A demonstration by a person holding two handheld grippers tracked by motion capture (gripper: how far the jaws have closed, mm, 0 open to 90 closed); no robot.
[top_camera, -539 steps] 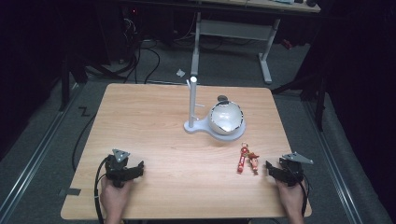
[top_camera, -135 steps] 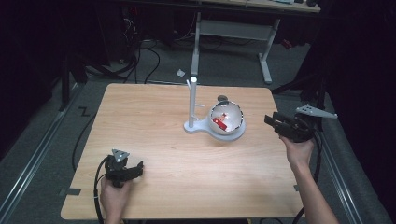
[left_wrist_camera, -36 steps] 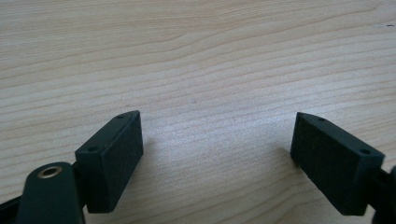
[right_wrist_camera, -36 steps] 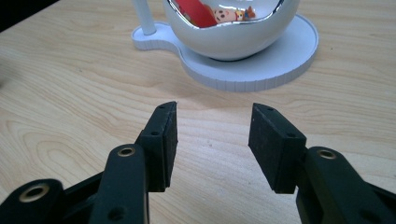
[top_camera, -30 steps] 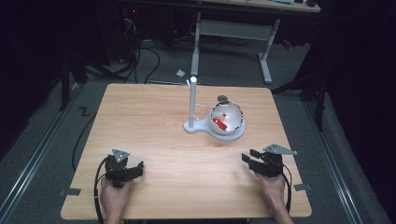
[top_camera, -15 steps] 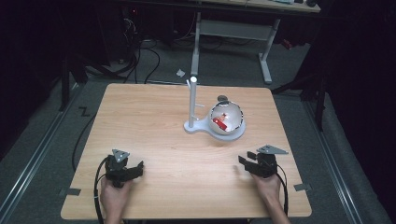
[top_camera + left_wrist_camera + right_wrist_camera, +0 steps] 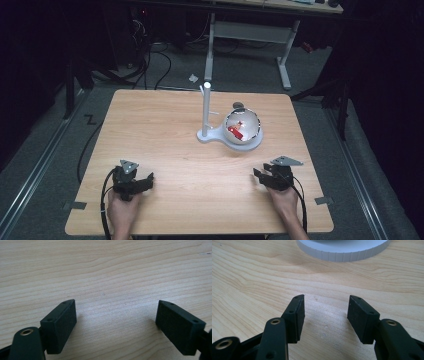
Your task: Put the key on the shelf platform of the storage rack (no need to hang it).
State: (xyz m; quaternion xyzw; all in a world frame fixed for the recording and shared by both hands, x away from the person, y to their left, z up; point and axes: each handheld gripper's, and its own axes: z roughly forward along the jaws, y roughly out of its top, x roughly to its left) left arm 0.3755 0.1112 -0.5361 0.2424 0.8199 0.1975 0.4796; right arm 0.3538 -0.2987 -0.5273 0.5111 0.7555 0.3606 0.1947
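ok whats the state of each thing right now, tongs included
left tongs: open, empty, resting low on the table
right tongs: jaws just been opening, nothing between them, low over the table
bowl: upright on its white stand, apart from both tongs
red toy: lying inside the bowl

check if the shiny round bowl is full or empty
Not empty: a small red and white object lies inside the shiny round bowl on its white stand.

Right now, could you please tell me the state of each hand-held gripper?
Left hand-held gripper: open, nothing between its jaws.
Right hand-held gripper: open and empty; its jaws have just been opening.
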